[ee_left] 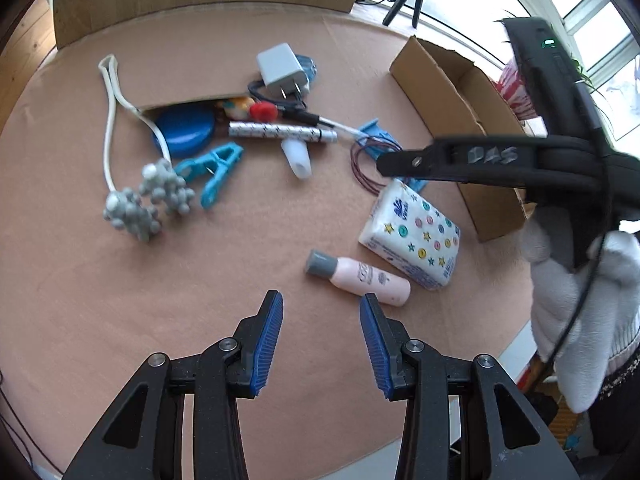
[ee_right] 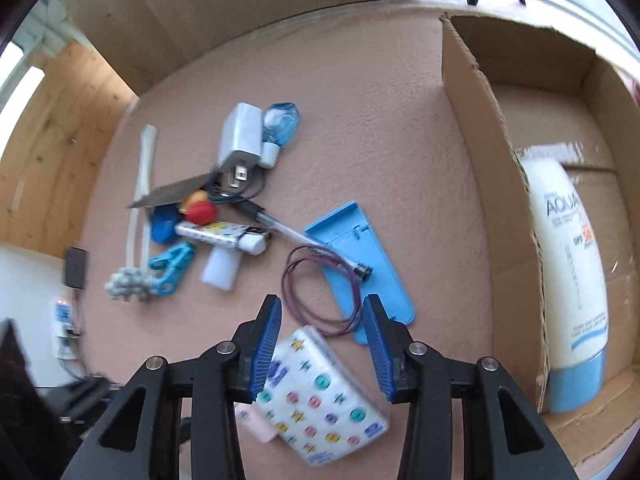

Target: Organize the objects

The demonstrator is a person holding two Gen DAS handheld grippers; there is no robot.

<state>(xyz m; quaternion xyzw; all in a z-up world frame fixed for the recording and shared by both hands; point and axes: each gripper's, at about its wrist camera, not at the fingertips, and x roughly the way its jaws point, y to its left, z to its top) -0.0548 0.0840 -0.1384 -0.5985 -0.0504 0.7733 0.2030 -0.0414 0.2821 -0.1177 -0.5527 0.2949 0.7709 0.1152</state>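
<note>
One tissue pack (ee_right: 320,392) (nearest), one pink bottle (ee_left: 360,278), one box (ee_right: 516,184)

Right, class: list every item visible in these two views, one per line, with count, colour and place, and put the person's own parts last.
Cardboard box: one, brown, right side of mat.
Lotion tube: one, white with blue cap, inside box.
Tissue pack: one, white with coloured buttons, near box.
Pink bottle: one, grey cap, beside tissue pack.
Blue flat case: one, mat centre, under wire loop.
Wire loop: one, purple.
Charger: one, white, far side.
Clothes peg: one, turquoise.
Massager: one, grey balls, white handle, left.
Left gripper: open, empty.
Right gripper: open, over tissue pack.
Gloved hand: one, white.
</note>
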